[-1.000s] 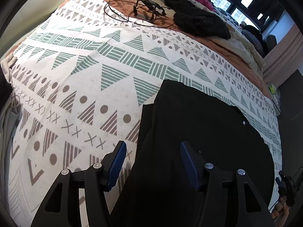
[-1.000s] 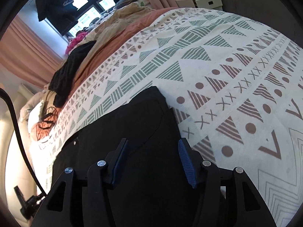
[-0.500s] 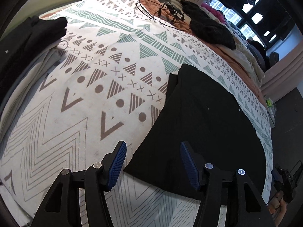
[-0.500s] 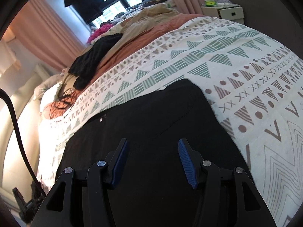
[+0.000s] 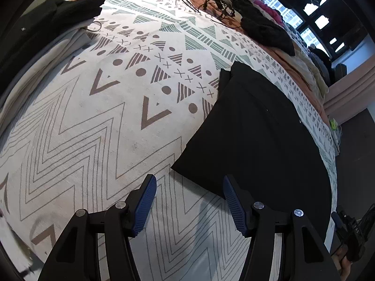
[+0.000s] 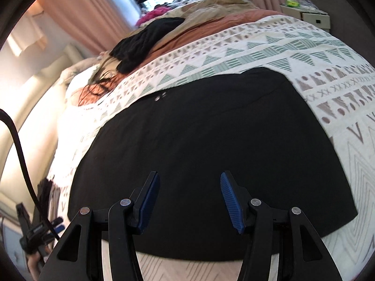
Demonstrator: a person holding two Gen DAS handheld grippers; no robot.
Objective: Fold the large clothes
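A black garment (image 5: 257,135) lies flat as a folded rectangle on the patterned white bedspread (image 5: 98,117). It also shows in the right wrist view (image 6: 211,140), filling the middle. My left gripper (image 5: 188,201) is open and empty, held above the bedspread just off the garment's near left corner. My right gripper (image 6: 189,199) is open and empty, held above the garment's near edge.
A black knit item (image 5: 264,30) and tangled cables (image 5: 211,2) lie at the far side of the bed. Dark folded clothes (image 5: 58,11) are stacked at the far left. A white nightstand (image 6: 314,16) stands at the far right. Curtains and windows are behind.
Both grippers have pulled back and up from the garment, staying open. The garment's near edge and corner have come into view.
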